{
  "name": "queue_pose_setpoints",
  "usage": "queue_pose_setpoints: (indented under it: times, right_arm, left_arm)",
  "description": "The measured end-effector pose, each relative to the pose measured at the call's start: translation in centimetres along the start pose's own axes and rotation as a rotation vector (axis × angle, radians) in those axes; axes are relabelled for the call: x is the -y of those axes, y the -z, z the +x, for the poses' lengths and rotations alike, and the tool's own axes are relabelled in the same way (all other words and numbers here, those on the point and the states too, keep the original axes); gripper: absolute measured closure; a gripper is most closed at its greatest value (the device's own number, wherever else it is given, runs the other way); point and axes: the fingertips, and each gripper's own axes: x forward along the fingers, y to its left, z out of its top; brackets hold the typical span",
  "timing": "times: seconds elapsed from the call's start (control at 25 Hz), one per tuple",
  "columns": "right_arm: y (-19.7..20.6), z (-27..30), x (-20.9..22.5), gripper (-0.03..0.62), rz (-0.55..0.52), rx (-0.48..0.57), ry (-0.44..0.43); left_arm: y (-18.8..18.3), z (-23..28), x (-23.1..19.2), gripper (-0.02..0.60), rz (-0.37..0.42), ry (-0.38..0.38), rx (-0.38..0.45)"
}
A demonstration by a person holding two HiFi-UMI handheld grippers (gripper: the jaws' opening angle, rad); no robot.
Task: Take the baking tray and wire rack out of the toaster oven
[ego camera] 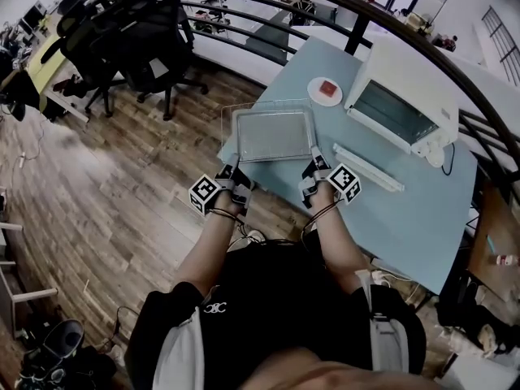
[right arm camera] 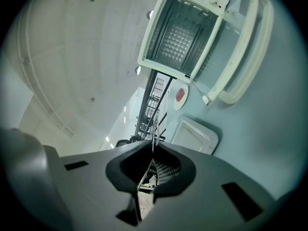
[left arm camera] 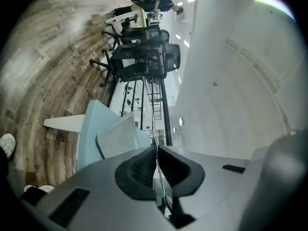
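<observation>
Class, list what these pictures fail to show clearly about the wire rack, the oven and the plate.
Head view: the wire rack has thin wires that fade against the baking tray; contact unclear.
Right gripper view: the toaster oven has its controls cut off by the top edge.
Head view: the red item on the plate is too small to identify.

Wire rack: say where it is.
Head view, centre: the wire rack hangs between the left gripper and right gripper, over the baking tray, left of the toaster oven.
</observation>
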Motion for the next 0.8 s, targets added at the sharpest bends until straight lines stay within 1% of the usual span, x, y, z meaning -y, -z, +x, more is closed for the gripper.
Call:
queue_pose_setpoints:
  times: [0.16, 0.28, 0.64, 0.8]
  right_arm:
    - [0.6, 0.8, 1.3, 0.577, 0.003, -0.016, 0.038]
    - [0.7, 1.2, 2.2, 0.574, 0.006, -0.023, 0.067]
    - [1.0, 2.1, 5.4, 0.572, 0.06, -0.031, 0.172]
    - [0.7, 2.7, 5.9, 0.569, 0.056, -0.032, 0.209]
  left_arm:
    - [-0.2, 0.1, -1.4, 0.56, 0.002, -0.039, -0.004]
    - [-0.3, 0.6, -2.0, 0.558, 0.019, -0.061, -0.019]
    - [0.0, 1.8, -4.0, 0.552, 0.039, -0.17, -0.06]
    - [-0.2, 2.5, -4.4, 0.545, 0.071, -0.197, -0.073]
